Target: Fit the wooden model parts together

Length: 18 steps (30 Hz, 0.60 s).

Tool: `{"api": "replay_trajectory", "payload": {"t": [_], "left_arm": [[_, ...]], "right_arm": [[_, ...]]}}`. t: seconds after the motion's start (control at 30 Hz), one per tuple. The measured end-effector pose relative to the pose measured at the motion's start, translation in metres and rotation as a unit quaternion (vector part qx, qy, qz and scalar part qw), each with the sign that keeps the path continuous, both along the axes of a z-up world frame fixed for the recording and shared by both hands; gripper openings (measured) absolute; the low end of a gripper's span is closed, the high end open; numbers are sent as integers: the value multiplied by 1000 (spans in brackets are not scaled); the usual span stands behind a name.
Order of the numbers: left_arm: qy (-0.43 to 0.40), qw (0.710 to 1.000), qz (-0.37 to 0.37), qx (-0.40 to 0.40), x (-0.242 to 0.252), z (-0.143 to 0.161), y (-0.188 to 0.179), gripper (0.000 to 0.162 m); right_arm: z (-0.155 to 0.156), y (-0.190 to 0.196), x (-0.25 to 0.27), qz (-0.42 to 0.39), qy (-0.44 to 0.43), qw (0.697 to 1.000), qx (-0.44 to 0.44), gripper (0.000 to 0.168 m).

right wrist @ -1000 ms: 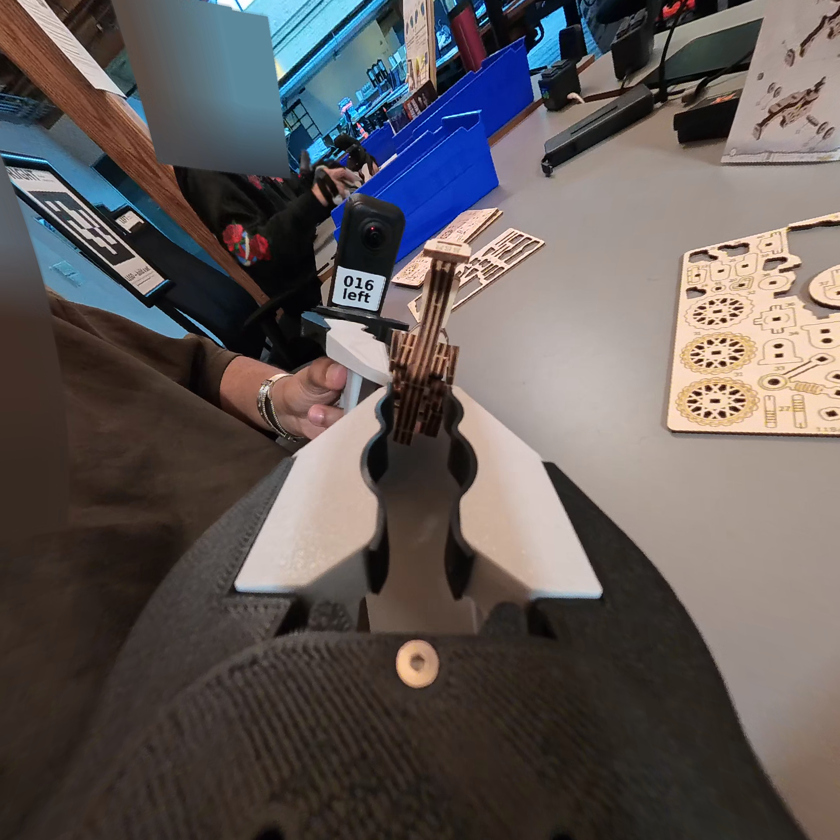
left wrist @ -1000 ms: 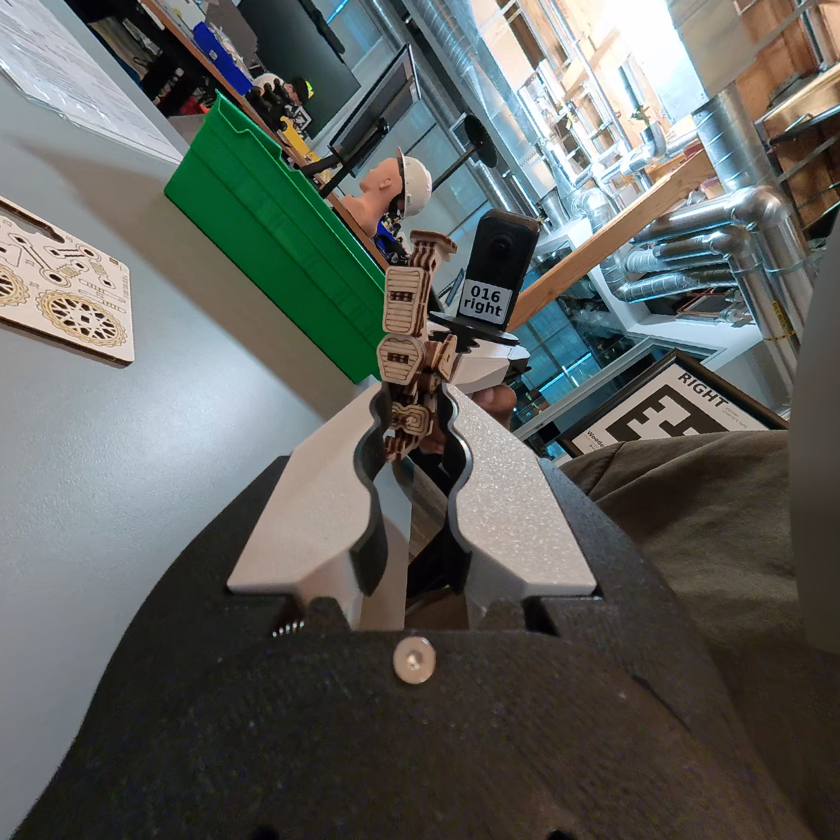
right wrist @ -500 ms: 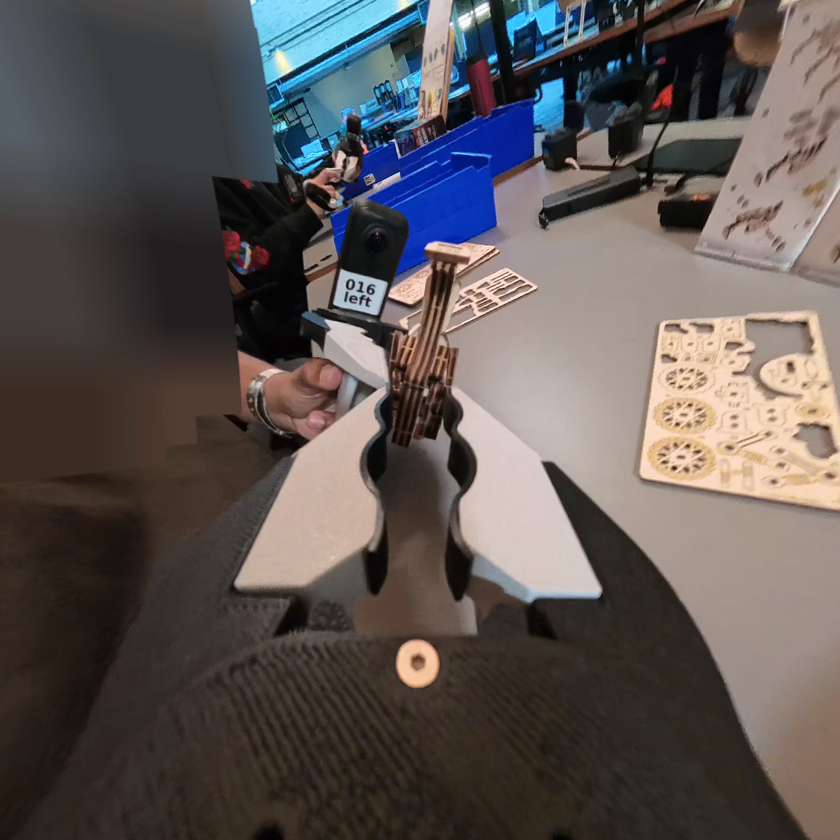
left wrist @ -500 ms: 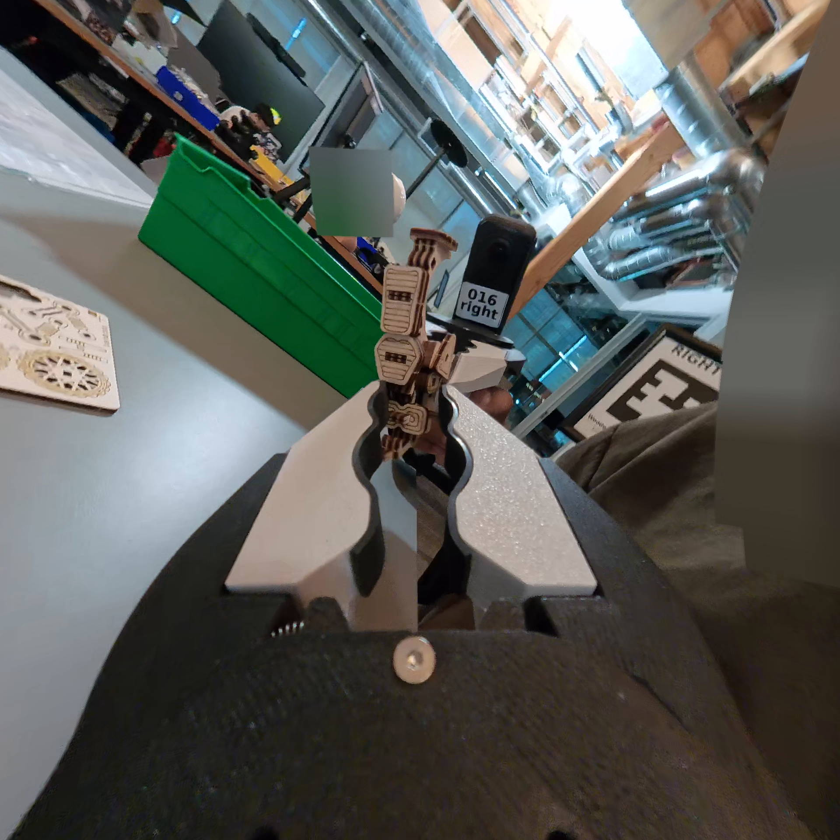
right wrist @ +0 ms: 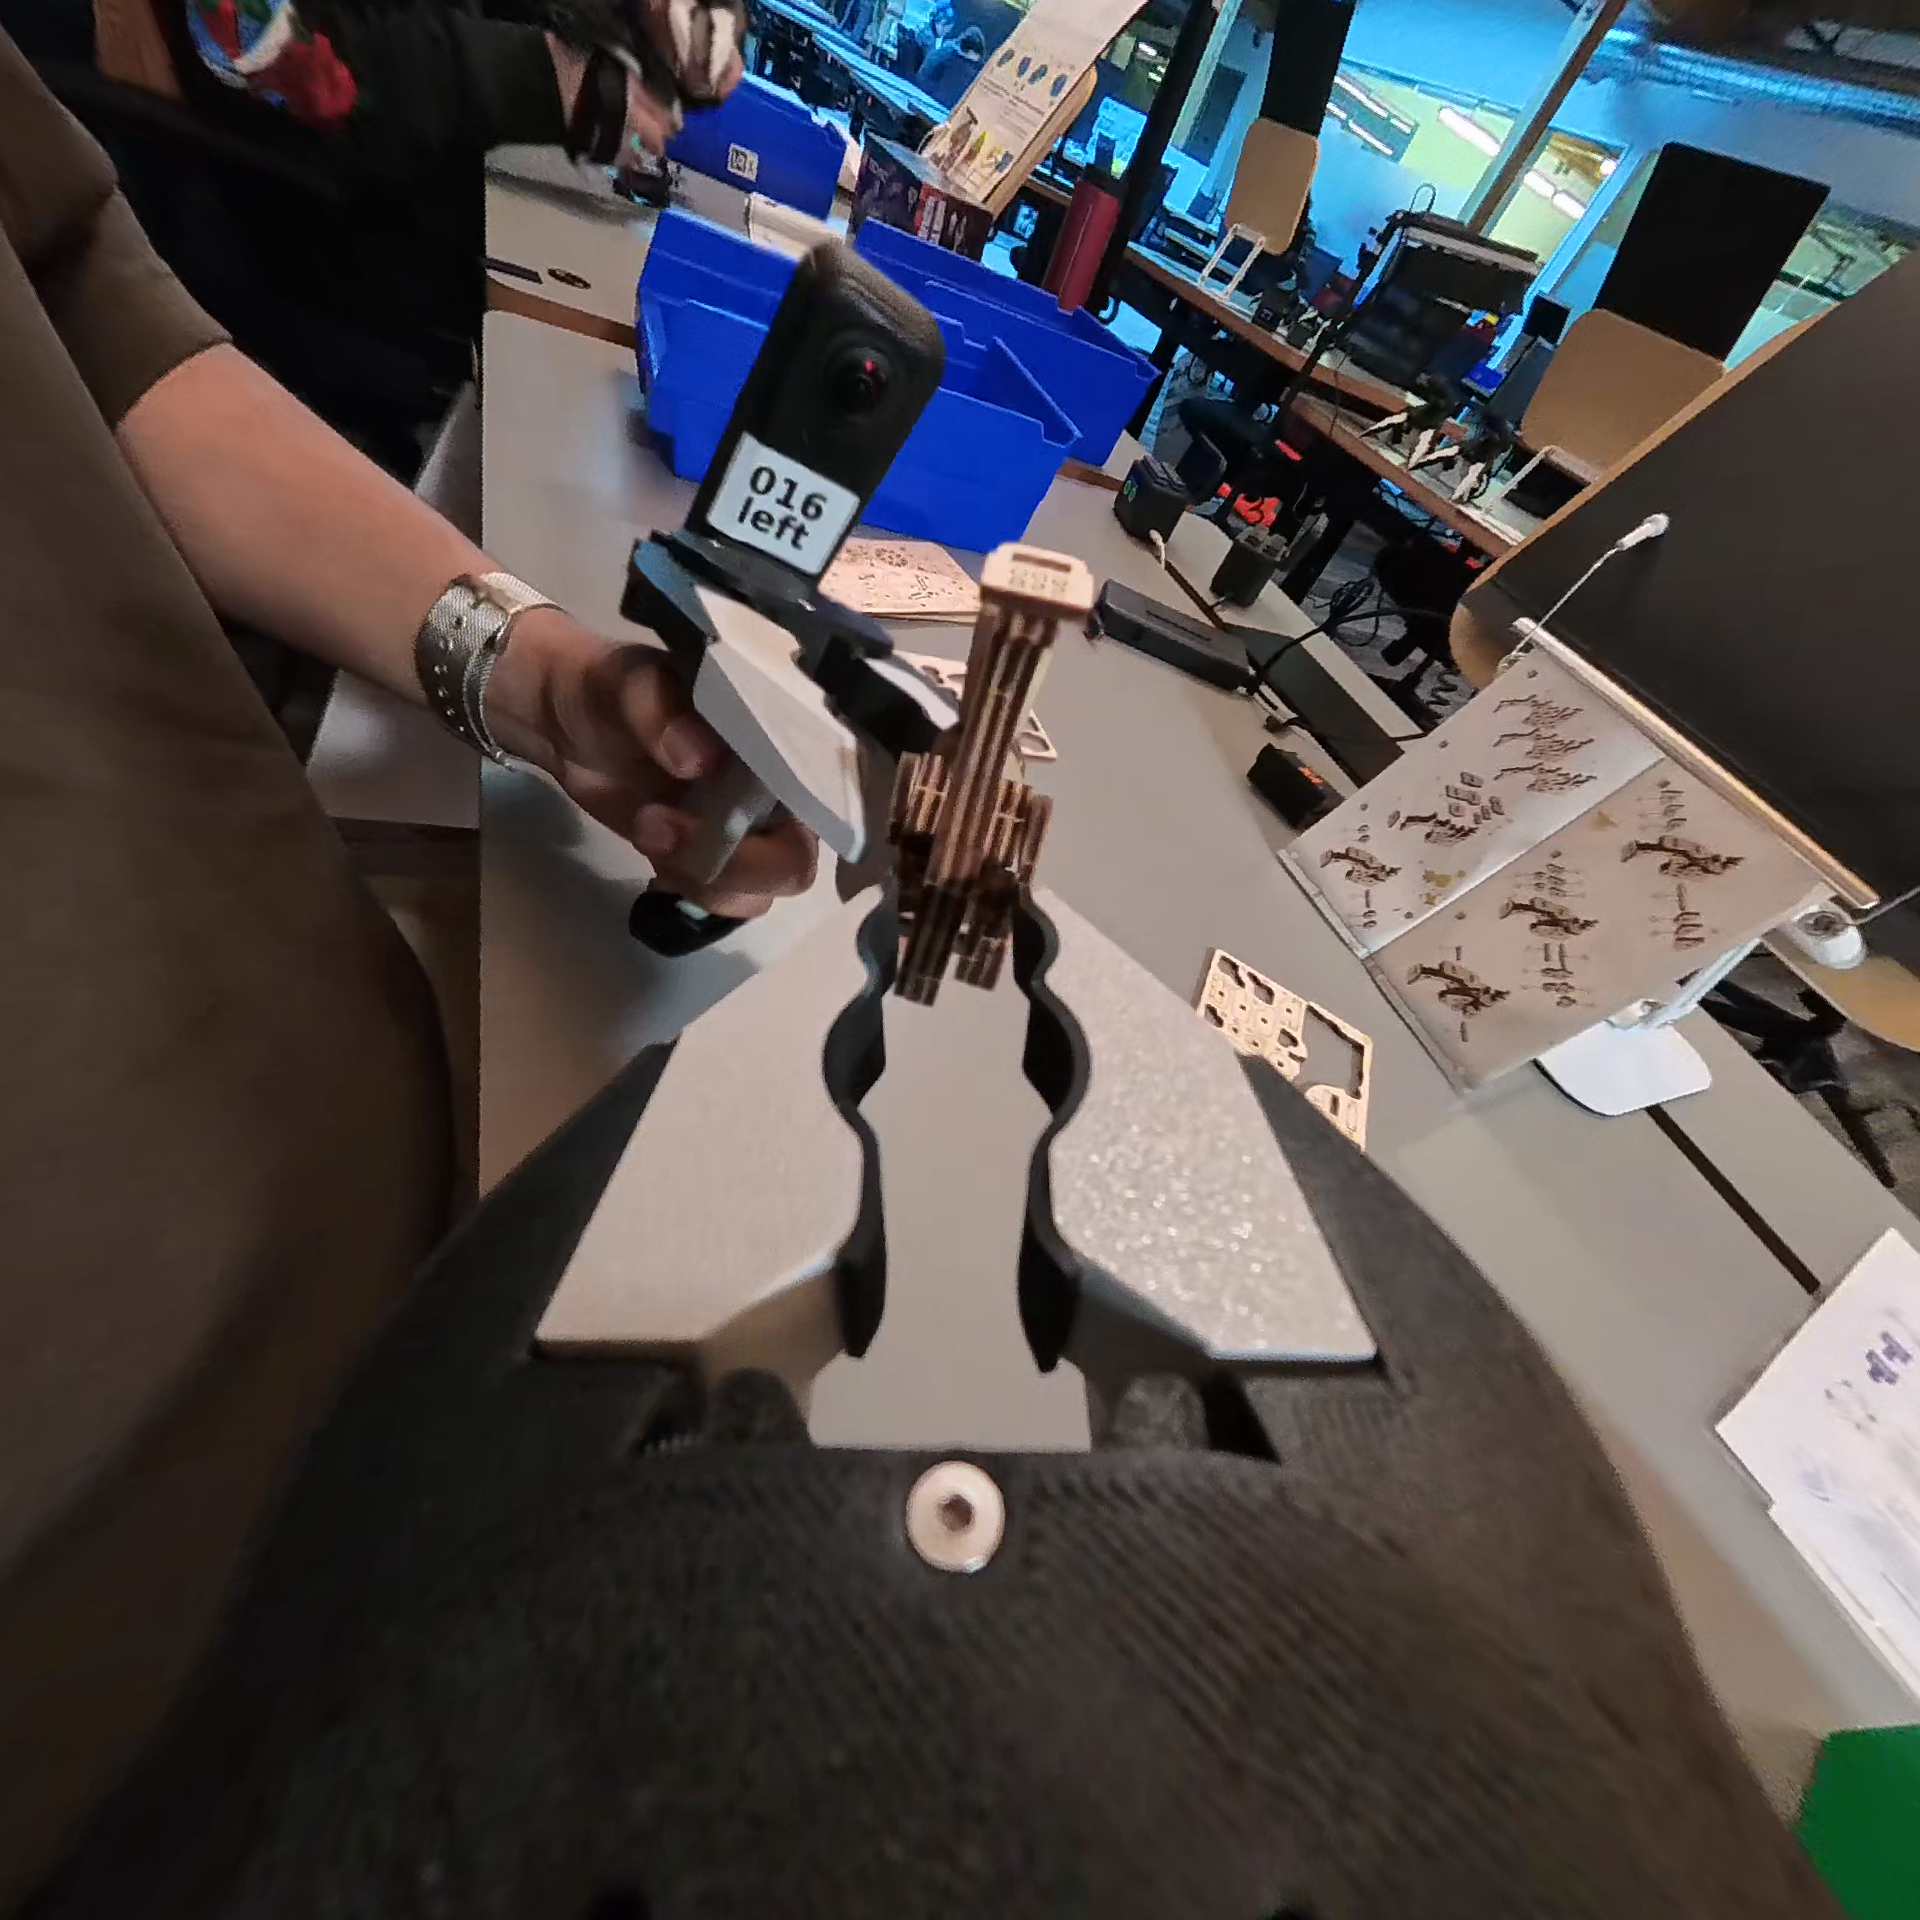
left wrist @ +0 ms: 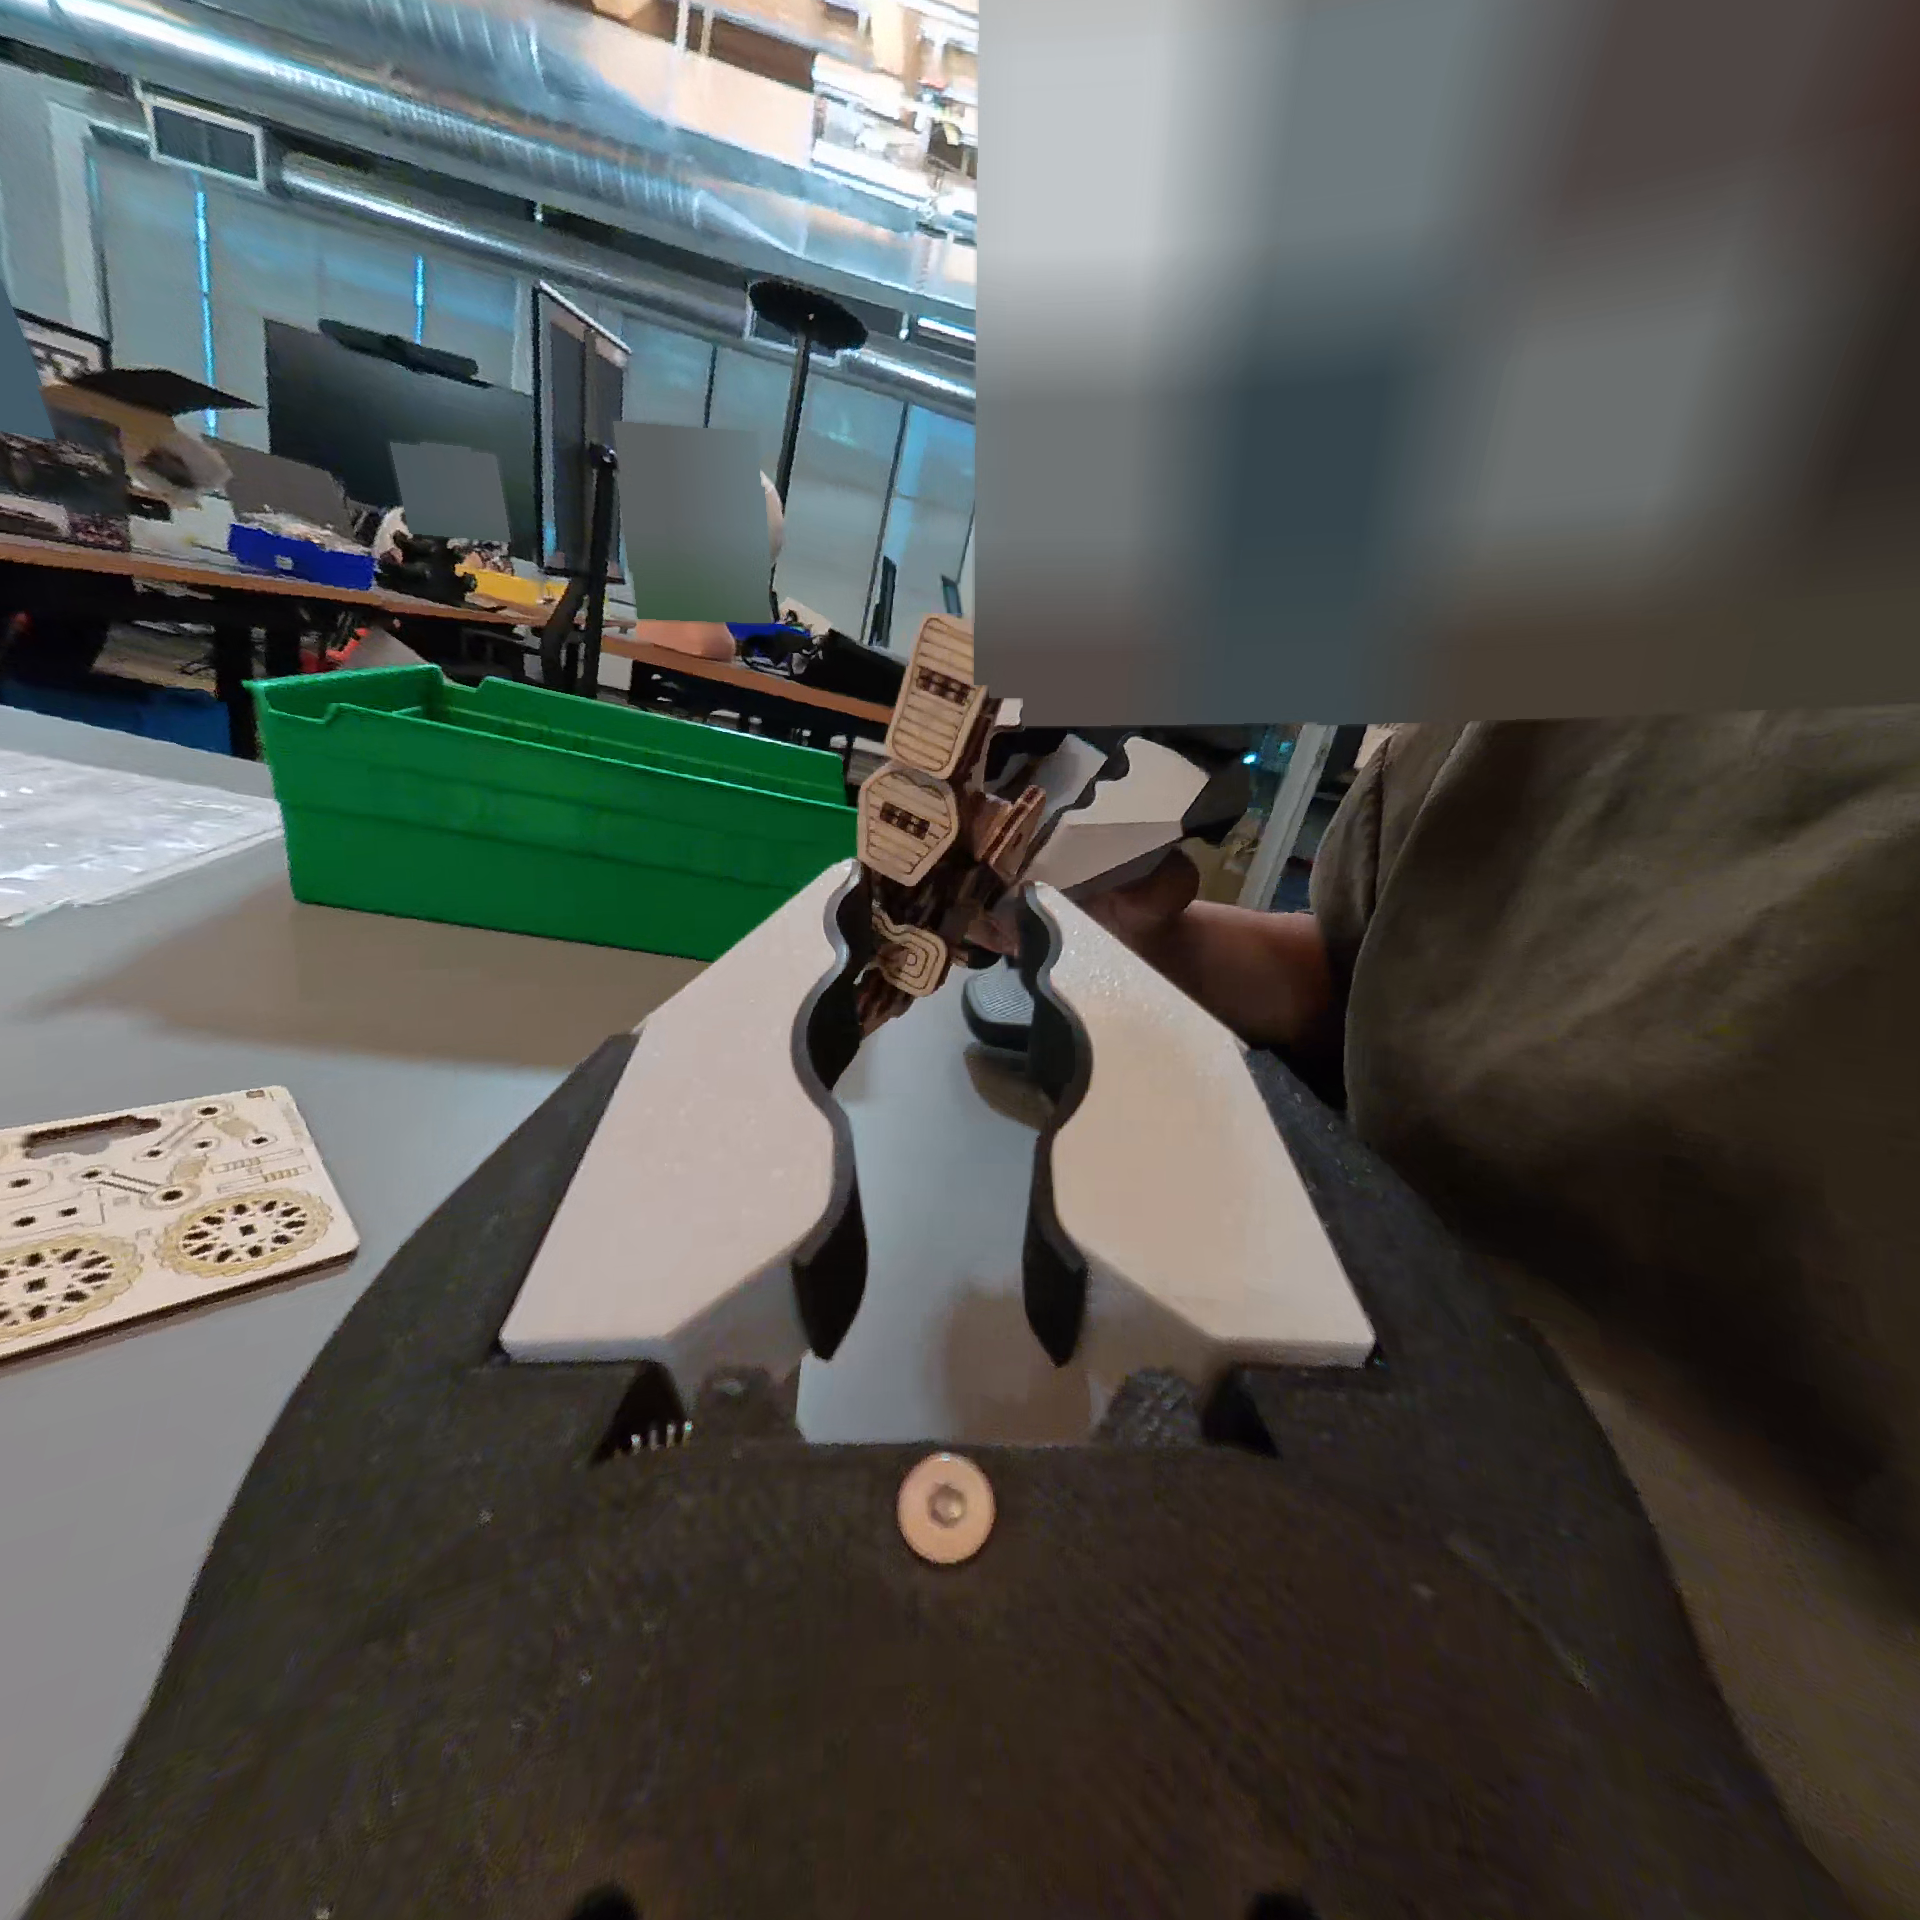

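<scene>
The wooden model (right wrist: 966, 821) is held in the air above the near edge of the table (right wrist: 1195, 831), both grippers clamping its lower end. Keep the right gripper (right wrist: 951, 940) closed firmly on the stacked base and the left gripper (left wrist: 935, 935) closed on the side. Judged from this, press parts together gently and squarely to avoid snapping the thin plywood.

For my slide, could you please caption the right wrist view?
Both grippers, right and left, pinch a wooden model above the grey table.

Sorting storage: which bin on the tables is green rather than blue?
The green bin beyond the left hand-held gripper; the blue bins sit across from the right one.
</scene>
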<state>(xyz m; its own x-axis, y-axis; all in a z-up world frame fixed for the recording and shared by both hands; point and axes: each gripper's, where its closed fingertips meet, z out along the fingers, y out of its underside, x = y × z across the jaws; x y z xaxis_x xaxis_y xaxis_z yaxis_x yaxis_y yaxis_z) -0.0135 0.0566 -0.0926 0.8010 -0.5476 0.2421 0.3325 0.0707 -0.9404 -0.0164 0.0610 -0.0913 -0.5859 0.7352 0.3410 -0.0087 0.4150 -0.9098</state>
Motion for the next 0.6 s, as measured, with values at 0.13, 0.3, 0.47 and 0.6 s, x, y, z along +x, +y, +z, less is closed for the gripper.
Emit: {"api": "replay_trajectory", "payload": {"t": [0.13, 0.3, 0.47, 0.6], "left_arm": [[-89, 996, -28, -2, -12, 7, -3, 35], [-108, 994, -13, 1, -24, 9, -3, 36], [-56, 998, 2, -12, -13, 3, 1, 48], [-12, 999, 6, -31, -4, -5, 4, 49]], "right_arm": [[11, 6, 1, 4, -3, 998, -58, 20], [13, 17, 0, 22, -52, 987, -152, 20], [-2, 13, 0, 53, -113, 974, -186, 20], [-11, 6, 2, 75, -145, 968, -188, 20]]}}
